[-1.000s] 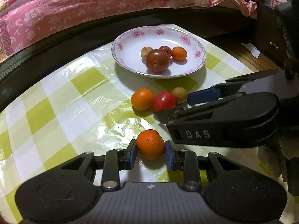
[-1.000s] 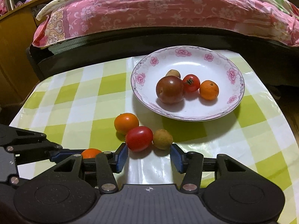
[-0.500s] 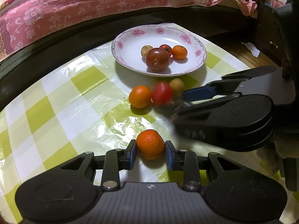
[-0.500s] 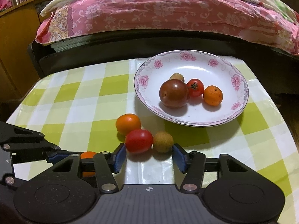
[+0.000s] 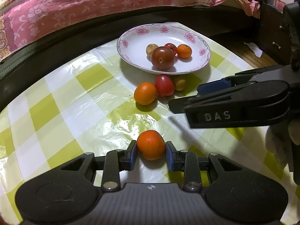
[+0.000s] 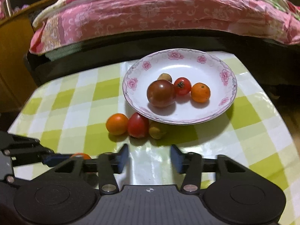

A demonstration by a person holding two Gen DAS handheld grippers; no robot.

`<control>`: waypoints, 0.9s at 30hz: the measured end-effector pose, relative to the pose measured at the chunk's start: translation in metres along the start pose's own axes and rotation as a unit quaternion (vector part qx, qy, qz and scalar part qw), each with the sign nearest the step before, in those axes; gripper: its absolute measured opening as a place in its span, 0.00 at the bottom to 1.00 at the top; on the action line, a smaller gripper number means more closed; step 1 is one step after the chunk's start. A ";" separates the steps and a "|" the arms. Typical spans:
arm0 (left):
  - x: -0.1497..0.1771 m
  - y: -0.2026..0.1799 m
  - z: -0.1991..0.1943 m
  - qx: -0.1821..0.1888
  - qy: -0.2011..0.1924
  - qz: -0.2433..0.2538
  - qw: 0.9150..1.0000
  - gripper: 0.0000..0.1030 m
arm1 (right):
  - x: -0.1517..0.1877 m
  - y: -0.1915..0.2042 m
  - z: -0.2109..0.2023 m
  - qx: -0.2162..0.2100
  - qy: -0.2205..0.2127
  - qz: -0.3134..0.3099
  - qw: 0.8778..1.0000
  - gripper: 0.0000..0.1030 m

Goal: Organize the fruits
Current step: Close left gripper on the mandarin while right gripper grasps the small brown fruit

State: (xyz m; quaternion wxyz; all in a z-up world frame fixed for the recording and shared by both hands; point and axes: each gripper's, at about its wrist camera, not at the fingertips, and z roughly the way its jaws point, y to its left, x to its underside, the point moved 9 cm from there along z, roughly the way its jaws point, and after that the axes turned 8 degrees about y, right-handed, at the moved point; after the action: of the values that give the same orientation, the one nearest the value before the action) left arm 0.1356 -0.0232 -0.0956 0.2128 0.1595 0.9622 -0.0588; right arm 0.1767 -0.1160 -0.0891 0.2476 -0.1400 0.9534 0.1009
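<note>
1. Left gripper [image 5: 151, 151] clamped on an orange [image 5: 151, 144], blue pads touching both sides, fruit resting on the checked cloth [image 5: 56, 112] near the front edge.
2. Right gripper [image 6: 149, 157] with jaws apart and nothing between them (having just been opening, per the blurred pads), pointed at the loose fruit just ahead.
3. Three loose fruits in a row on the cloth, touching one another: a second orange [image 6: 117, 123] on the left, a red tomato [image 6: 137, 125] in the middle, a small tan fruit [image 6: 157, 130] on the right, the last two tucked against the plate's near rim.
4. Plate [image 6: 227, 75], white with pink flowers, at the far side of the table, holding four fruits in a cluster: a large dark tomato [image 6: 161, 93] in front, a small tan one [image 6: 165, 77] behind it, a small red tomato [image 6: 182, 85] beside it, a small orange [image 6: 200, 92] furthest right.
5. Seen from the left wrist, right gripper's black body reaching in from the right, tips near the loose row yet apart from it.
6. Pink floral bedding [image 6: 150, 13] across the background, beyond the table.
</note>
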 end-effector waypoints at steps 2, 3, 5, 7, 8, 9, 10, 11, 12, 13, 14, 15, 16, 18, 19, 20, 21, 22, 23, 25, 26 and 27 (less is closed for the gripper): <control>0.001 0.001 0.000 -0.001 0.000 -0.002 1.000 0.39 | -0.002 0.005 0.000 0.001 -0.010 -0.012 1.000 0.57; 0.001 0.002 -0.001 0.000 0.000 -0.003 1.000 0.39 | -0.003 0.008 0.001 0.002 -0.010 -0.018 1.000 0.56; 0.001 0.002 -0.002 0.000 -0.001 -0.005 1.000 0.39 | -0.004 0.008 0.000 0.015 -0.018 -0.029 0.999 0.51; 0.001 0.002 -0.002 0.001 -0.002 -0.005 1.000 0.39 | -0.006 0.005 -0.002 0.029 -0.028 -0.038 0.998 0.51; 0.002 0.002 -0.002 0.003 -0.002 -0.006 1.000 0.39 | -0.006 0.003 -0.003 0.033 -0.030 -0.041 0.998 0.50; 0.002 0.001 -0.002 0.005 -0.001 -0.006 1.000 0.39 | -0.007 0.000 -0.003 0.037 -0.030 -0.040 0.998 0.48; 0.002 0.001 -0.001 0.005 0.000 -0.005 1.000 0.39 | -0.007 -0.003 -0.001 0.039 -0.028 -0.039 0.998 0.46; 0.003 0.000 -0.001 0.006 0.001 -0.004 1.000 0.39 | -0.007 -0.005 0.001 0.039 -0.023 -0.038 0.998 0.40; 0.003 0.000 -0.001 0.005 0.000 -0.004 1.000 0.39 | -0.007 -0.008 0.003 0.038 -0.018 -0.037 0.998 0.36; 0.003 0.000 -0.001 0.005 0.000 -0.002 1.000 0.39 | -0.006 -0.010 0.004 0.039 -0.016 -0.037 0.998 0.34; 0.003 0.000 -0.001 0.006 -0.001 -0.002 1.000 0.39 | -0.006 -0.011 0.005 0.041 -0.017 -0.036 0.998 0.33; 0.003 0.001 0.000 0.007 -0.001 -0.004 1.000 0.39 | -0.006 -0.013 0.006 0.042 -0.019 -0.037 0.998 0.33; 0.003 0.001 0.000 0.009 -0.001 -0.006 1.000 0.39 | -0.007 -0.012 0.006 0.040 -0.023 -0.040 0.998 0.33; 0.001 0.001 0.000 0.010 -0.001 -0.008 1.000 0.39 | -0.009 -0.011 0.009 0.037 -0.027 -0.044 0.998 0.33; 0.001 0.001 0.001 0.010 -0.001 -0.009 1.000 0.39 | -0.009 -0.010 0.010 0.033 -0.027 -0.045 0.998 0.33; 0.001 0.001 0.001 0.011 -0.001 -0.010 1.000 0.39 | -0.010 -0.009 0.011 0.033 -0.028 -0.050 0.998 0.34; 0.001 0.000 0.001 0.012 -0.001 -0.010 1.000 0.39 | -0.010 -0.008 0.011 0.033 -0.030 -0.057 0.997 0.34; 0.001 0.000 0.001 0.012 -0.002 -0.011 1.000 0.39 | -0.010 -0.007 0.012 0.034 -0.030 -0.061 0.997 0.34; 0.001 0.001 0.001 0.013 -0.002 -0.012 1.000 0.39 | -0.010 -0.007 0.012 0.036 -0.031 -0.062 0.997 0.33; 0.000 0.000 0.001 0.014 -0.003 -0.014 1.000 0.39 | -0.010 -0.005 0.011 0.031 -0.029 -0.065 0.997 0.23; 0.000 0.001 0.000 0.014 -0.004 -0.015 1.000 0.39 | -0.009 -0.004 0.010 0.039 -0.030 -0.067 0.997 0.16; 0.000 0.001 0.000 0.014 -0.005 -0.016 1.000 0.39 | -0.009 -0.004 0.010 0.040 -0.027 -0.070 0.996 0.16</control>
State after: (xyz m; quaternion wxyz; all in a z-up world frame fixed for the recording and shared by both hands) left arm 0.1360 -0.0224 -0.0956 0.2142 0.1465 0.9627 -0.0768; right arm 0.1897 -0.1150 -0.0932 0.2851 -0.1931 0.9376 0.0488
